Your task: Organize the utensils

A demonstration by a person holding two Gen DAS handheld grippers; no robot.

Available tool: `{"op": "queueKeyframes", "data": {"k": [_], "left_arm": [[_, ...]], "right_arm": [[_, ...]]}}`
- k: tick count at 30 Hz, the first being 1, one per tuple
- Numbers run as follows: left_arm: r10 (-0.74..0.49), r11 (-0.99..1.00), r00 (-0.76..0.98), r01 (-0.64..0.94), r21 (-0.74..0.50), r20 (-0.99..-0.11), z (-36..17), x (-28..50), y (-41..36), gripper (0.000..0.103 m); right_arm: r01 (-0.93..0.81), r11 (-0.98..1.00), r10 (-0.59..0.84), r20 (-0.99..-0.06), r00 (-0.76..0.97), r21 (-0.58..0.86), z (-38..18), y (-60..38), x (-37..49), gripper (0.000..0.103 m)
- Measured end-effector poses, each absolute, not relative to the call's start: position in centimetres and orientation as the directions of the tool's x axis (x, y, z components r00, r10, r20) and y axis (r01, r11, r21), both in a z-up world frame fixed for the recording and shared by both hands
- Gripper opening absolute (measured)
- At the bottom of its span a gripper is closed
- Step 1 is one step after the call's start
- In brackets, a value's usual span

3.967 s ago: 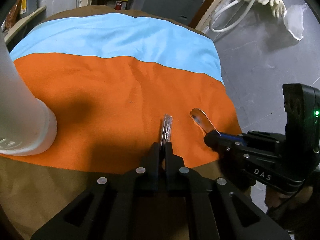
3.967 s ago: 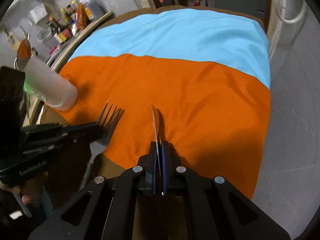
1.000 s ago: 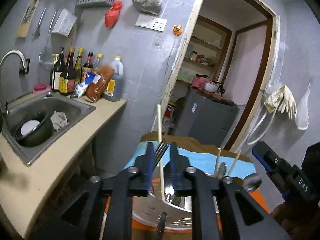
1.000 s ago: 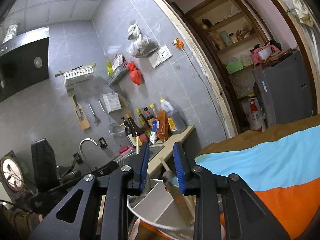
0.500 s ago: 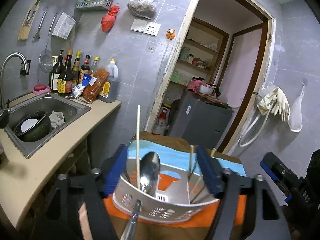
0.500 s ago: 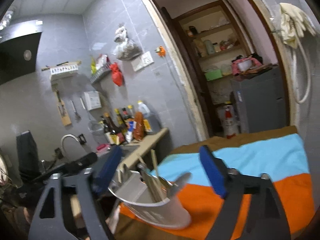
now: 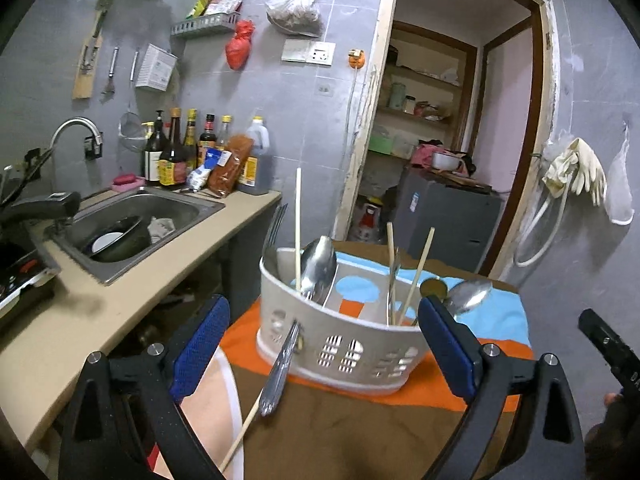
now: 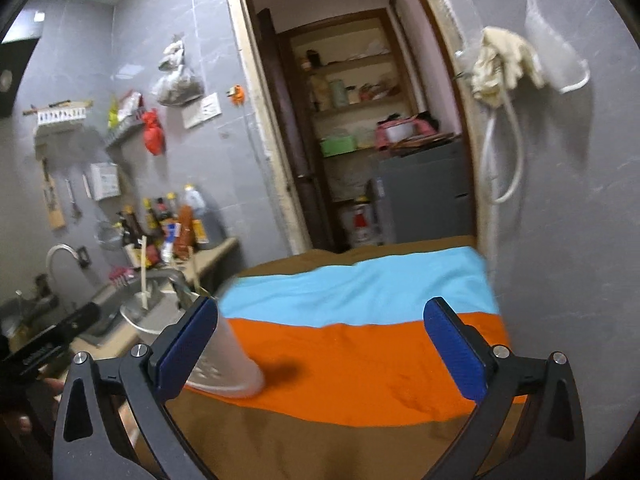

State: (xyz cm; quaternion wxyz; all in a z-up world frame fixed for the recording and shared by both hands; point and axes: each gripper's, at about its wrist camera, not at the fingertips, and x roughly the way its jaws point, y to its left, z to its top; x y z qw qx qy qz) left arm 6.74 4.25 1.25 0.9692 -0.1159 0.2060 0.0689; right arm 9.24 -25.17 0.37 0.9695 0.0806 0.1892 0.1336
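Note:
A white perforated utensil basket [image 7: 340,344] stands on the orange and blue cloth [image 7: 500,320]. It holds a fork [image 7: 274,228], spoons [image 7: 320,268], [image 7: 468,296] and several chopsticks [image 7: 298,224]. My left gripper [image 7: 324,344] is wide open, its blue pads on either side of the basket, empty. My right gripper [image 8: 320,344] is wide open and empty over the cloth [image 8: 352,352], with the basket [image 8: 224,364] behind its left finger. The right gripper's body shows at the left wrist view's right edge [image 7: 608,348].
A counter with a steel sink [image 7: 132,220], faucet and sauce bottles [image 7: 188,148] runs along the left. A stove edge [image 7: 20,276] sits at far left. A doorway with a grey cabinet [image 7: 444,212] lies behind the table. Gloves [image 7: 576,168] hang on the right wall.
Both grippers have opened, released the fork and spoon into the basket and drawn back from it. The right gripper has swung right toward the cloth.

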Motion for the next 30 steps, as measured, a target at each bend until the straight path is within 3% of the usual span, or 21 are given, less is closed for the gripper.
{"op": "queueKeyframes", "data": {"k": [12, 30], "left_arm": [[0.073, 0.988, 0.905, -0.123, -0.092, -0.418, -0.7, 3.2, 2.9, 0.092], [0.023, 0.993, 0.928, -0.063, -0.096, -0.372, -0.3, 0.1, 3.8, 0.092]], "right_arm": [[-0.147, 0.977, 0.196, -0.376, 0.906, 0.156, 0.0, -25.0, 2.9, 0.103], [-0.088, 0.987, 0.127, -0.327, 0.936, 0.133, 0.4, -24.1, -1.3, 0.103]]}}
